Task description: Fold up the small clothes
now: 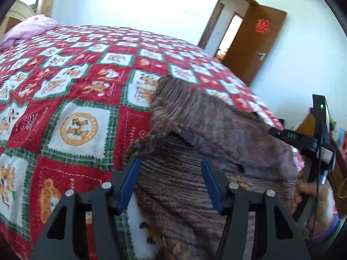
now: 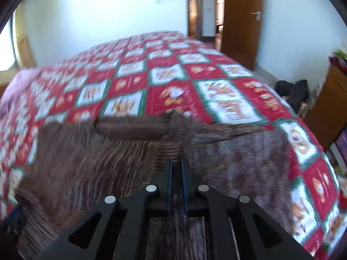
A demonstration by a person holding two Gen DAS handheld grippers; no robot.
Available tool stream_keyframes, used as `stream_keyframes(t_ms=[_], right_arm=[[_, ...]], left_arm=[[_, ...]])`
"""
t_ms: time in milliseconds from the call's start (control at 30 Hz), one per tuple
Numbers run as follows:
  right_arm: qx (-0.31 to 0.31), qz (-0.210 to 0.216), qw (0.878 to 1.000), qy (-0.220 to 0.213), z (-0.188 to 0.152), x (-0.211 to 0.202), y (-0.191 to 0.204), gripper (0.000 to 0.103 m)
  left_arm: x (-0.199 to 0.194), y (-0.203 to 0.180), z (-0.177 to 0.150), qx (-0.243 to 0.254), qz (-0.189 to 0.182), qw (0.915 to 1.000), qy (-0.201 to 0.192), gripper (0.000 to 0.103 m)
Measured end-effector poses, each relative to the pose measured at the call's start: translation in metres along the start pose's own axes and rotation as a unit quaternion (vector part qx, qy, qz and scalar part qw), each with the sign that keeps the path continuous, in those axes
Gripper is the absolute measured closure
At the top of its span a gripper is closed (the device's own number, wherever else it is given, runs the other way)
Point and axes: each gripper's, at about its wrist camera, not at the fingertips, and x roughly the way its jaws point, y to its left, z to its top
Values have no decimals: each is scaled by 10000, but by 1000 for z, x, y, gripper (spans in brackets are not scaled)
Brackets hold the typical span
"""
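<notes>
A brown striped knit garment point(image 1: 195, 112) lies on a red, white and green checked bedspread point(image 1: 76, 75) near its front edge. My left gripper point(image 1: 170, 160) hovers open over the garment's near part; its blue pads stand wide apart and do not press the fabric. On the right, my right gripper point(image 1: 273, 132), held by a hand point(image 1: 312, 192), lifts a flap of the cloth up and over. In the right wrist view, the right gripper point(image 2: 176, 161) is shut, with a thin layer of the garment point(image 2: 86, 162) pinched between its blue pads. That view is blurred.
The bedspread point(image 2: 173, 75) covers the whole bed. A pink quilt point(image 1: 28, 29) sits at the far left corner. A brown door point(image 1: 256, 41) stands open beyond the bed. Dark items point(image 2: 292, 91) lie on the floor beside a wooden cabinet point(image 2: 325, 108) on the right.
</notes>
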Motion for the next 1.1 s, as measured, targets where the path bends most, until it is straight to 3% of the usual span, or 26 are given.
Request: stream_keyframes(t_ms=[100, 200, 233, 300, 333, 400, 433, 500, 567, 633, 700, 767, 800, 833, 1033, 1100], right_arm=[[-32, 828, 9965, -112, 16, -19, 12, 95], [-390, 1670, 9852, 70, 39, -17, 51, 94], [-476, 1959, 9792, 208, 45, -12, 65, 88], [-660, 2305, 9699, 429, 55, 5, 98, 68], [-744, 2341, 9683, 453, 58, 11, 110, 58], [-906, 2460, 9631, 615, 64, 30, 136, 56], [-984, 2547, 9590, 756, 66, 41, 147, 56], [-1323, 2582, 9512, 1047, 69, 63, 172, 56], [-1746, 2395, 9479, 1171, 69, 82, 191, 56], [-2109, 2314, 9407, 1304, 67, 98, 211, 56], [-2408, 2173, 9350, 1435, 63, 111, 222, 57], [-2790, 1961, 9263, 1600, 54, 124, 230, 86], [-3018, 1833, 9237, 1484, 52, 124, 235, 86], [-3058, 1773, 9249, 1399, 52, 124, 237, 93], [-1235, 1401, 9763, 1090, 82, 154, 190, 103], [-214, 2217, 9702, 957, 91, 156, 158, 103]], left_arm=[[-25, 12, 20, -288, -227, 9982, -477, 21], [-27, 13, 54, -238, -119, 9952, -940, 18], [-19, 12, 61, -217, -121, 9954, -922, 16], [16, 17, 74, -327, -70, 9981, -513, 18], [36, 23, 76, -527, 5, 9984, -188, 21], [71, 36, 68, -1084, -272, 9924, 507, 47], [81, 40, 59, -1302, -488, 9877, 710, 47], [73, 31, 45, -983, -336, 9940, 333, 49], [70, 21, 38, -748, -303, 9962, 334, 51], [70, 20, 35, -700, -448, 9959, 349, 61], [72, 27, 32, -805, -562, 9945, 376, 80], [75, 35, 32, -998, -723, 9916, 400, 85], [76, 37, 32, -1049, -781, 9906, 394, 86], [75, 38, 31, -1044, -795, 9906, 376, 86], [73, 34, 31, -891, -660, 9935, 268, 88], [72, 34, 30, -867, -650, 9938, 259, 87]])
